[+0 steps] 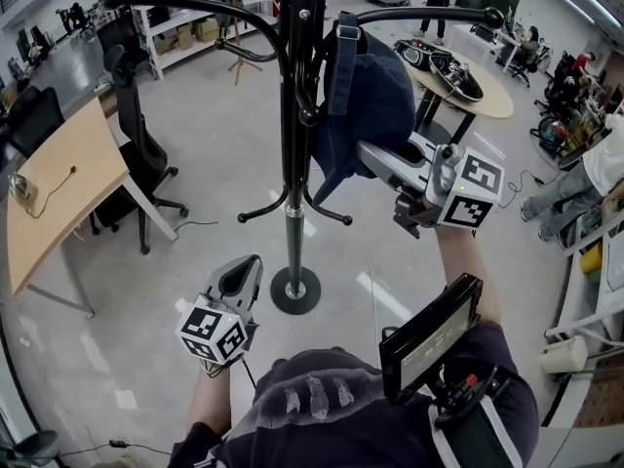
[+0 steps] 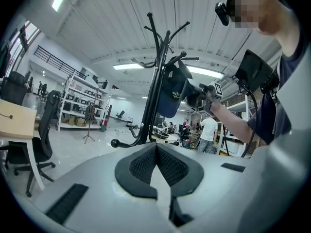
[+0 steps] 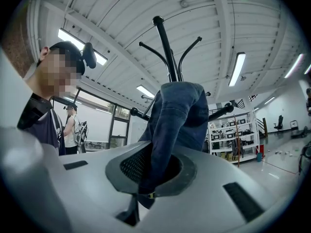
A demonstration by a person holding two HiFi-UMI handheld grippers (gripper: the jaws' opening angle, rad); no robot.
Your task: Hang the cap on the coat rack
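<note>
The black coat rack (image 1: 295, 115) stands in the middle of the floor, its curved arms spreading at the top. A dark blue denim cap (image 1: 366, 105) hangs close against the pole's right side, with its top up by the upper arms (image 3: 165, 42). I cannot tell whether it rests on a hook. My right gripper (image 1: 363, 156) is shut on the cap's lower edge (image 3: 177, 115), the cloth pinched between the pads (image 3: 131, 166). My left gripper (image 1: 241, 273) is held low, left of the rack's base, shut and empty (image 2: 156, 152). From there I see the cap (image 2: 172, 93) beside the pole.
The rack's round base (image 1: 295, 291) sits just ahead of me. A wooden desk (image 1: 58, 183) and a black office chair (image 1: 136, 135) are at the left. A round table (image 1: 468, 81) with gear and a standing person (image 1: 575, 183) are at the right. Shelves (image 1: 185, 18) line the back.
</note>
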